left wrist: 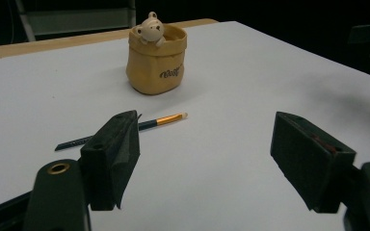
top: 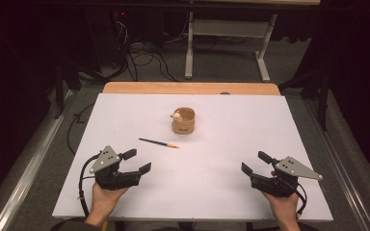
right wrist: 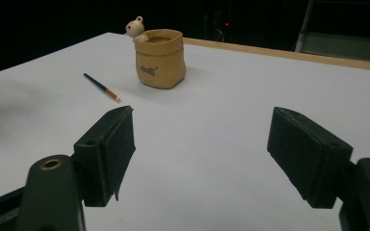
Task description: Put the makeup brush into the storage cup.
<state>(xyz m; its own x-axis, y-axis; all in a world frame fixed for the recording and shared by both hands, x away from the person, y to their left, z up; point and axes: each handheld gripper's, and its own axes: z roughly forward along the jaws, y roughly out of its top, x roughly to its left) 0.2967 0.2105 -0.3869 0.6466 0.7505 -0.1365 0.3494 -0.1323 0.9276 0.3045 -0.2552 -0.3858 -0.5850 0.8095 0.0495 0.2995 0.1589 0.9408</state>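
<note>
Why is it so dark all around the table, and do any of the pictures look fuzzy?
High view: the light falls on the white table, and the floor behind goes nearly black. Left gripper view: the yellow cup and brush look fairly sharp, while the near black pads are soft and the far right of the table has a smudgy shadow. Right gripper view: the same, with a dim patch at left.

Tan pouch-shaped holder (left wrist: 156, 60) with small dark script on its front, too blurred to read
</note>
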